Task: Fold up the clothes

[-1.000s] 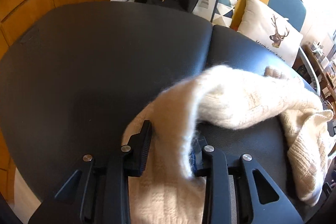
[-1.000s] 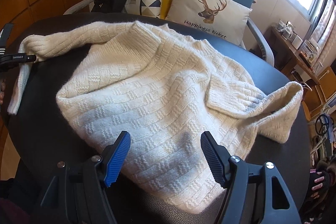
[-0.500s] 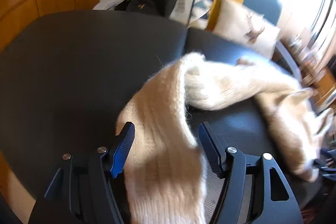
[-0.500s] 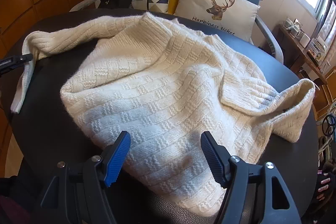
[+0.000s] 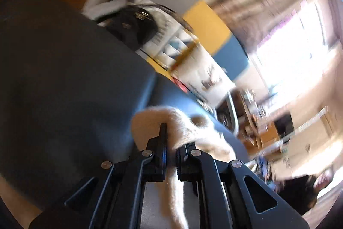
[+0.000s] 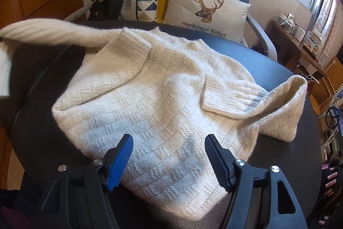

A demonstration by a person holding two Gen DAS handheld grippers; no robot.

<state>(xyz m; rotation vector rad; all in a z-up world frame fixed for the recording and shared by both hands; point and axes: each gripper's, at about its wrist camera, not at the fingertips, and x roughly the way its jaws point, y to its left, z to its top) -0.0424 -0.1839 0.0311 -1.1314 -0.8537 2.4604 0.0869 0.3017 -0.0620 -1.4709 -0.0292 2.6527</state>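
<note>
Cream sweater on a dark round table, one sleeve pinched.
Left wrist view, blurred: the left gripper (image 5: pixel 171 143) is clamped on the cream sleeve (image 5: pixel 182 126), cloth bunched over its tips. Right wrist view: the right gripper (image 6: pixel 169 156) hangs spread above the sweater (image 6: pixel 154 100), whose hem lies between and just beyond its blue pads (image 6: pixel 120 162), on the table (image 6: pixel 278 156).

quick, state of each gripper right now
left gripper: closed on the sweater sleeve
right gripper: open, holding nothing, over the sweater
</note>
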